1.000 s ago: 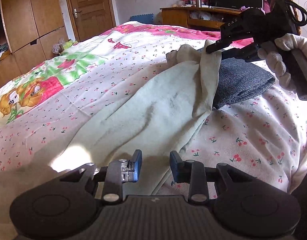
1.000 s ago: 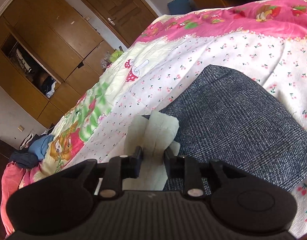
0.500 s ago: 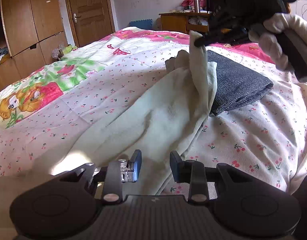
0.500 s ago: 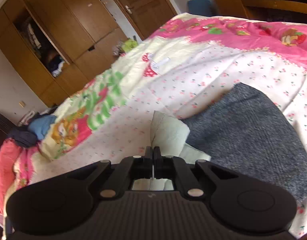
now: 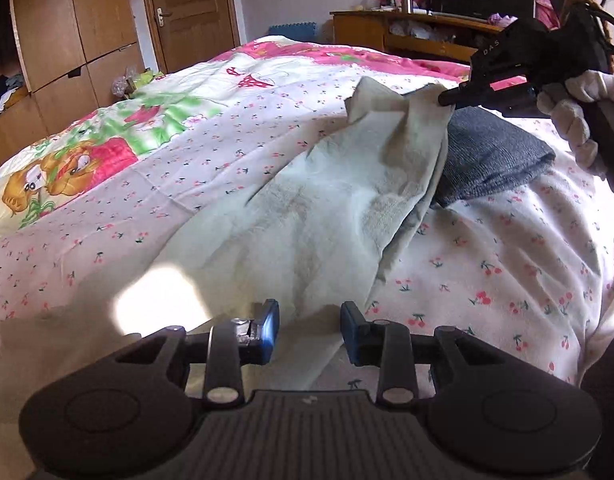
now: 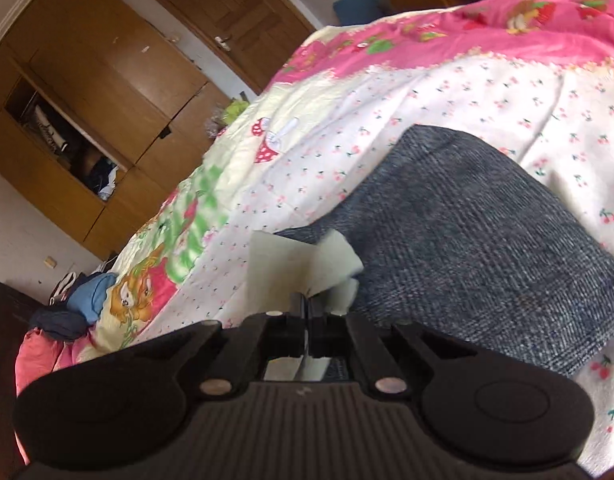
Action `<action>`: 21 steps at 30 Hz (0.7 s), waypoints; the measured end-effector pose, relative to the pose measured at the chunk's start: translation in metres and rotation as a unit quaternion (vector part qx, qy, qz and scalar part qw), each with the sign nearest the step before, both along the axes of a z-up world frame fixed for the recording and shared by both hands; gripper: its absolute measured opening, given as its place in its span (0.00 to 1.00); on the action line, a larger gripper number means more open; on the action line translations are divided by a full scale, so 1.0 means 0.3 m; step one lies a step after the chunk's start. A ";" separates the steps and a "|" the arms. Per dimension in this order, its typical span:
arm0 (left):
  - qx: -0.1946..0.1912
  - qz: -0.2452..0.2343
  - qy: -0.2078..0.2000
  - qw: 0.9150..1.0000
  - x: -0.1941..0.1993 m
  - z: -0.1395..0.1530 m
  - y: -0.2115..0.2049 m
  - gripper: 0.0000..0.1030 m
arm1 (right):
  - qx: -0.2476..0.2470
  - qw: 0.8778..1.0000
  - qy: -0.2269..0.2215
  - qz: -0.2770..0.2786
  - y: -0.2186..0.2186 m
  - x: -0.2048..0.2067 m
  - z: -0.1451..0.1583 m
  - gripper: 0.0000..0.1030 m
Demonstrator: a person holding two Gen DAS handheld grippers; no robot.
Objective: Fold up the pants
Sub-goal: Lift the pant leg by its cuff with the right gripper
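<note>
Pale cream pants (image 5: pixel 307 220) lie stretched along the bed from the near edge toward the far right. My left gripper (image 5: pixel 309 328) hovers open over their near end, the cloth lying slack beneath its blue pads (image 5: pixel 271 320). A gloved hand (image 5: pixel 575 120) holds my right gripper (image 5: pixel 447 100), which is shut on the far end of the pants and lifts that end off the quilt. In the right wrist view the pinched cloth (image 6: pixel 283 268) sticks out past the closed right gripper (image 6: pixel 307 308).
A folded grey garment (image 5: pixel 491 156) lies just right of the lifted end, also under the right gripper (image 6: pixel 467 232). The cherry-print quilt (image 5: pixel 487 280) covers the bed. Wooden wardrobes (image 5: pixel 67 40), a door (image 5: pixel 187 12) and a desk (image 5: pixel 407 28) stand beyond.
The right gripper's jaws closed on the far end of the pants, raised it, then brought it back down a little. The left gripper stayed still and open.
</note>
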State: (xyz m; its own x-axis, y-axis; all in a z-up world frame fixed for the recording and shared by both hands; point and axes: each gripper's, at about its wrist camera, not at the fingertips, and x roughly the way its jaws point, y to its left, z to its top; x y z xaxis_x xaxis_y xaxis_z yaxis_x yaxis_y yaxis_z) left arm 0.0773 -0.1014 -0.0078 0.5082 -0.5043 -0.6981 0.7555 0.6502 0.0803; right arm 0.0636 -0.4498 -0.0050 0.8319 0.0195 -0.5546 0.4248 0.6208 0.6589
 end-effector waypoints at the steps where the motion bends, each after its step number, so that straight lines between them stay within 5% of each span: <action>1: 0.003 -0.006 -0.002 1.000 -0.008 -0.003 -0.005 0.46 | 0.010 1.000 -0.005 -0.004 -0.014 -0.010 -0.003 0.06; 3: 0.004 -0.009 0.000 1.000 -0.013 -0.006 -0.013 0.46 | 0.008 1.000 -0.007 -0.004 -0.029 -0.024 0.007 0.11; 6: 0.001 -0.008 0.001 1.000 -0.007 -0.005 -0.024 0.46 | 0.008 1.000 -0.006 0.000 -0.025 -0.035 0.002 0.50; 14: 0.001 -0.012 -0.005 1.000 -0.011 0.012 -0.029 0.46 | 0.044 0.998 -0.023 0.044 0.026 0.081 -0.097 0.52; 16: 0.005 -0.010 -0.005 1.000 -0.009 0.011 -0.028 0.46 | 0.034 0.998 -0.023 0.043 0.041 0.108 -0.114 0.40; 18: 0.005 -0.004 -0.004 1.000 -0.003 0.017 -0.029 0.46 | 0.064 0.997 -0.013 0.038 0.039 0.115 -0.135 0.05; 21: -0.008 0.005 -0.012 1.000 -0.004 0.039 -0.030 0.46 | 0.115 0.990 -0.079 0.020 0.012 0.043 -0.060 0.04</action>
